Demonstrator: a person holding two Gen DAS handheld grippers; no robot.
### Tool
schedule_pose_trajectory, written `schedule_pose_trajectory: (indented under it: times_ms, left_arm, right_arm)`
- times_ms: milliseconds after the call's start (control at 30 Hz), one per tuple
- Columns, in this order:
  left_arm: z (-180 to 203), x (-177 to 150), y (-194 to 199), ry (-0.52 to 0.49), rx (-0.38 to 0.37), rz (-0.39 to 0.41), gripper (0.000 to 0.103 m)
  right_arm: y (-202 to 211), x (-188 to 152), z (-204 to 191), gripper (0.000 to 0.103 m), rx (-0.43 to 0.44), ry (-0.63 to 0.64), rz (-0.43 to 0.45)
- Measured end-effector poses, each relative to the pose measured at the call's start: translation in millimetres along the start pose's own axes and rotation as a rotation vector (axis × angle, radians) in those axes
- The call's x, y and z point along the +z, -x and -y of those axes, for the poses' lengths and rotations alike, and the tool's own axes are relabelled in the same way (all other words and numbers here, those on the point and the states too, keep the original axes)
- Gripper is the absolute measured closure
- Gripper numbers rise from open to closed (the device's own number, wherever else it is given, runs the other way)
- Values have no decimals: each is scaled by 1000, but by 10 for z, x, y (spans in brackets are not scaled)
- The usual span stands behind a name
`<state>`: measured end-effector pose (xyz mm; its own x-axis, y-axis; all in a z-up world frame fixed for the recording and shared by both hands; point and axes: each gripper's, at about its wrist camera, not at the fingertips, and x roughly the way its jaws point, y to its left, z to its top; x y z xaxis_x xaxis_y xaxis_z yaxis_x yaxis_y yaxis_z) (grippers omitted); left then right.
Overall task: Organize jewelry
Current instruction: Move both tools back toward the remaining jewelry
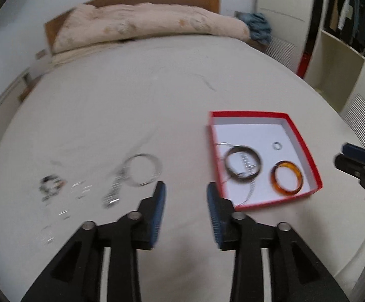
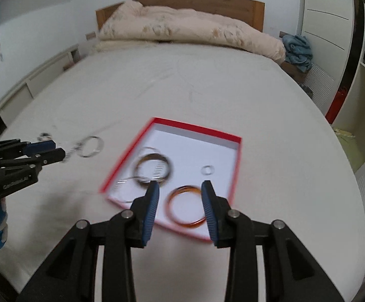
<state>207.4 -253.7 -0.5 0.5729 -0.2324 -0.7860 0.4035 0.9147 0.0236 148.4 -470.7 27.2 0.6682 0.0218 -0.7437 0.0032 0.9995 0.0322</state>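
Observation:
A red-rimmed box (image 1: pixel 248 113) (image 2: pixel 197 127) with a white floor lies on the bed. It holds an amber bangle (image 1: pixel 274 176) (image 2: pixel 187 225), a dark bangle (image 1: pixel 243 148) (image 2: pixel 153 154) over a thin silver chain, and a small silver ring (image 1: pixel 274 146) (image 2: pixel 204 170). Left of the box, a silver bangle (image 1: pixel 158 168) (image 2: pixel 100 146), a metal link bracelet (image 1: pixel 113 193) and several small pieces (image 1: pixel 81 188) lie loose on the sheet. My left gripper (image 1: pixel 185 186) (image 2: pixel 59 149) hangs open and empty above the sheet between bangle and box. My right gripper (image 2: pixel 180 185) (image 1: pixel 341 155) is open and empty above the box's near side.
A folded pink quilt (image 2: pixel 190 30) lies against the wooden headboard (image 2: pixel 255 7) at the far end. Blue cloth (image 2: pixel 297 49) sits at the bed's far right corner. A wardrobe with open shelves (image 1: pixel 338 58) stands on the right. White sheet (image 1: pixel 132 105) stretches beyond the jewelry.

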Motion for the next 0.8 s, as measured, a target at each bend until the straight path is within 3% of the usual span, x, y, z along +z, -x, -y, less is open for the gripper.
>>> schedule_pose_trajectory:
  times_ms: [200, 467, 600, 800]
  left_arm:
    - [-836, -487, 440, 65, 85, 9, 61]
    - [-1898, -1066, 835, 171, 207, 15, 55]
    - [-2285, -1299, 822, 236, 234, 4, 56]
    - [-2522, -1428, 583, 291, 218, -17, 56]
  right_arm:
    - [373, -233, -653, 70, 60, 4, 33]
    - [414, -430, -1302, 70, 132, -21, 34]
    - [267, -464, -1561, 70, 162, -28, 10]
    - [-89, -367, -1859, 70, 187, -7, -24]
